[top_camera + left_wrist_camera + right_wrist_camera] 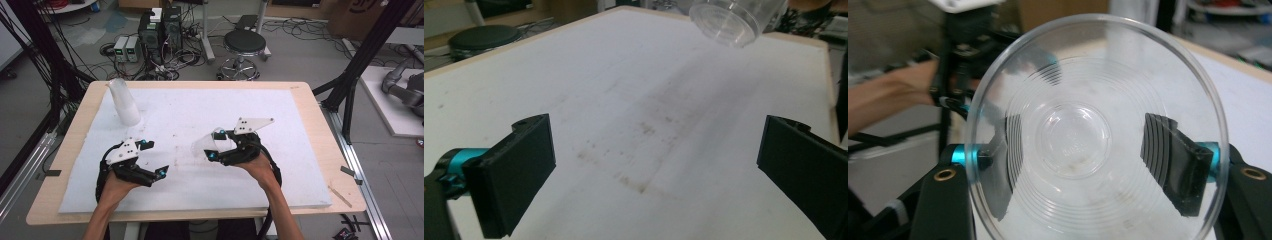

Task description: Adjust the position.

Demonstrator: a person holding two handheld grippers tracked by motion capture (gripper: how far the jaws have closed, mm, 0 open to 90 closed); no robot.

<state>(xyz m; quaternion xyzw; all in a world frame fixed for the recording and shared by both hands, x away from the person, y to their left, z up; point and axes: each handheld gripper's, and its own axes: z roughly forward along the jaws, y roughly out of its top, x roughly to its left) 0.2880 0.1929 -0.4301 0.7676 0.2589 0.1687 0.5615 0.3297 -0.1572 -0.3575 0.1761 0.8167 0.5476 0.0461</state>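
Right gripper (216, 145) jaws pinching clear cup (1093, 135); left gripper (155, 159) jaws spread over white mat (200, 107)

The high view looks down over my whole surface (300, 150). My left claw's (656, 165) camera skims it; my right claw's (1093, 150) sits close against the cup (1095, 130).

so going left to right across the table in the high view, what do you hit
stack of cups → left tool → clear cup held in the right tool
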